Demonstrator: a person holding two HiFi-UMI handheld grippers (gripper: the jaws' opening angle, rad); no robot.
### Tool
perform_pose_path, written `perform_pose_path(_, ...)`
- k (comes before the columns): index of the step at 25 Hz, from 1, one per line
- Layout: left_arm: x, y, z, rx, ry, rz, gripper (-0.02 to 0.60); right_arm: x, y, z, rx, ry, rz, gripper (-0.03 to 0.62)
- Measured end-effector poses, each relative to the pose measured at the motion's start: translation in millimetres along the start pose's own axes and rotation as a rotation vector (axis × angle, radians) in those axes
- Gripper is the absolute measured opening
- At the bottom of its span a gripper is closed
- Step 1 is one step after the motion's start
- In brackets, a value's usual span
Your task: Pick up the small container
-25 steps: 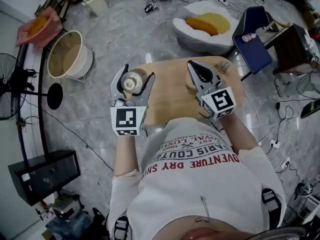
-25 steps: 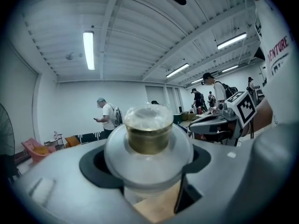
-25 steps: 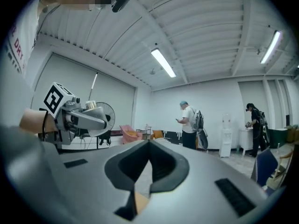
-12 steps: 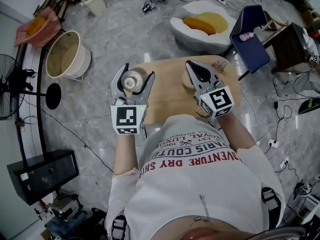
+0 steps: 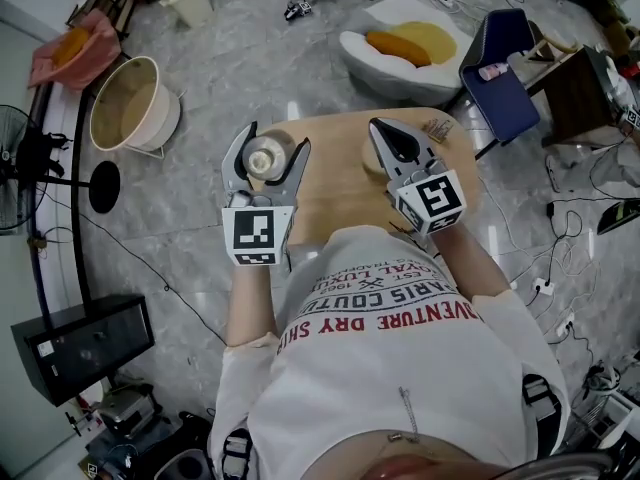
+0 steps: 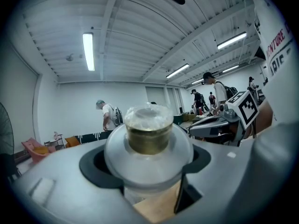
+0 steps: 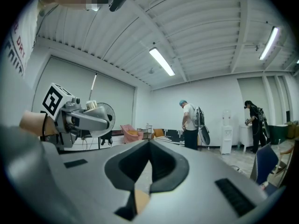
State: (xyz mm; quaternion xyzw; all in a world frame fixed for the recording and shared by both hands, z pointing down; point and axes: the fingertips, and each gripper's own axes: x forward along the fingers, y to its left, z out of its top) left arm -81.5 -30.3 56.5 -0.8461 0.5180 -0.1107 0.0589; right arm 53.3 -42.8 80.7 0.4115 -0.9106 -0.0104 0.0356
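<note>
**A:** Status of the left gripper (image 5: 271, 140)?

**B:** Jaws closed on the small container (image 5: 266, 156), one jaw on each side of its clear body. The wrapped, gold-coloured neck rises above them.

**A:** Location of the container?

**B:** At the left edge of the round wooden table (image 5: 340, 193). Whether its base touches the wood cannot be determined.

**A:** Right gripper (image 5: 381, 128)?

**B:** Jaws together, nothing between them. It is held over the table's right half, apart from the container.

**A:** Surroundings?

**B:** Grey marbled floor (image 5: 250, 58). A beige tub (image 5: 128, 108) stands left of the table and a fan (image 5: 18, 163) at the far left. Beyond the table are a white cushion seat (image 5: 372, 56) with an orange pad and a blue chair (image 5: 498, 73). Overhead is a ribbed white ceiling (image 7: 205, 27) with tube lights (image 7: 161, 62). A person (image 7: 189, 124) stands near the far wall.
</note>
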Motion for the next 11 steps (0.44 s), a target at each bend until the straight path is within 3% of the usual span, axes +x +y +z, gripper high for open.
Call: perform_pose_path(11,0.9,1.5,-9.8,0.002,0.017,-0.022,0.342,4.7,2.7,-2.2,-0.016,0.008,-0.023,-0.005)
